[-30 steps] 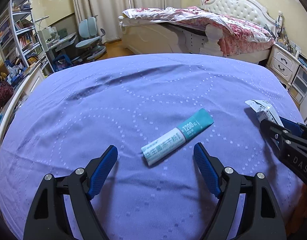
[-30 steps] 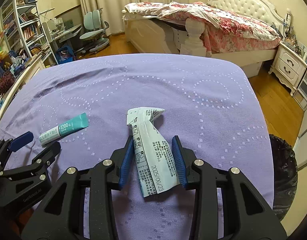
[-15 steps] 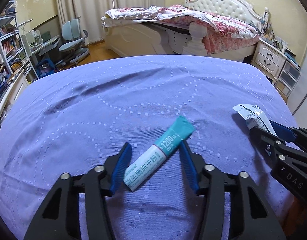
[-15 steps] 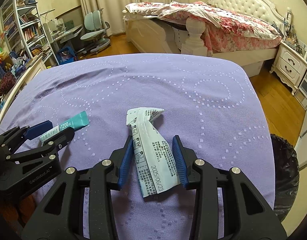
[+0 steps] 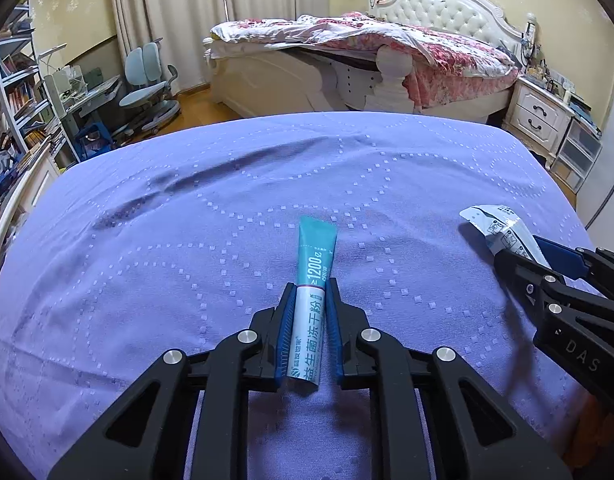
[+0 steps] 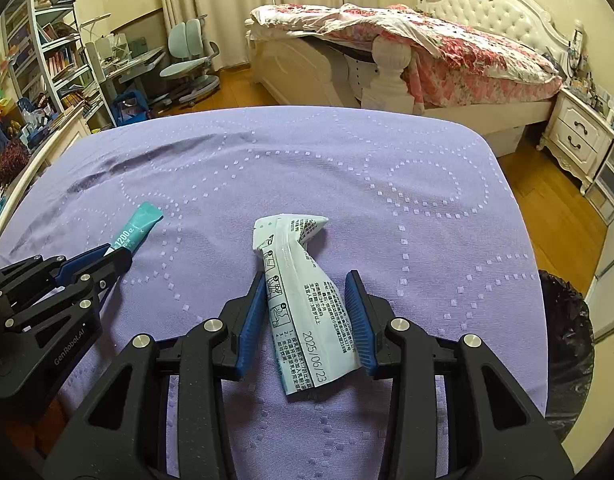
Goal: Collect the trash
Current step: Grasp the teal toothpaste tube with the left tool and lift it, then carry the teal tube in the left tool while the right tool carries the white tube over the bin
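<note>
My left gripper [image 5: 310, 288] is shut on a teal and white stick sachet [image 5: 313, 280], which points away along the fingers over the purple tablecloth [image 5: 187, 220]. The sachet's teal end also shows in the right wrist view [image 6: 137, 228], beside the left gripper [image 6: 115, 254]. My right gripper [image 6: 305, 284] is shut on a crumpled white printed packet [image 6: 303, 300], which rests on the cloth. The packet's tip also shows in the left wrist view [image 5: 495, 228], at the right gripper [image 5: 523, 256].
A black-lined trash bin [image 6: 567, 344] stands on the floor past the table's right edge. Beyond the table are a bed [image 5: 367, 48], a nightstand [image 5: 543, 116], a desk with a chair [image 5: 147, 88] and bookshelves [image 5: 15, 92] at the left.
My left gripper moved forward and closed on the sachet, which turned to line up with the fingers. My right gripper stayed still, holding the packet.
</note>
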Motion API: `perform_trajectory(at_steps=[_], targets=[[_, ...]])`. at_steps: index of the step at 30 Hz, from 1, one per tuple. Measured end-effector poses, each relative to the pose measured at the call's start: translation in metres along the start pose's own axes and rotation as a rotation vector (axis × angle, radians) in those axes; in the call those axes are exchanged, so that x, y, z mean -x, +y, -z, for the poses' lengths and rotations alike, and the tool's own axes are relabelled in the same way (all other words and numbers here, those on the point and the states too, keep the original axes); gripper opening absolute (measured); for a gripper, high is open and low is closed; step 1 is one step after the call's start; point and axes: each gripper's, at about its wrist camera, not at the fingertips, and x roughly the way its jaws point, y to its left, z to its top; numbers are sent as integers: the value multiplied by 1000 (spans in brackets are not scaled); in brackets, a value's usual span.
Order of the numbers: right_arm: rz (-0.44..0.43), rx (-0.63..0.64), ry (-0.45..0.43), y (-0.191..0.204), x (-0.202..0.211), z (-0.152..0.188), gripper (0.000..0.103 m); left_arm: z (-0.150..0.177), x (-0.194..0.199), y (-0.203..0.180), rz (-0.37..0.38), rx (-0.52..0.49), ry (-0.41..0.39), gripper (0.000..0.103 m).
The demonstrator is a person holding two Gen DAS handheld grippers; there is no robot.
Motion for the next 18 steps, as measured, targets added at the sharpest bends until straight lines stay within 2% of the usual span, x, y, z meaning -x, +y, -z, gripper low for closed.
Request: perform_trajectory(at_steps=[18], targets=[[-1,2,-13,1,8,4,34,13,14,-6,-19,45,-12,14]])
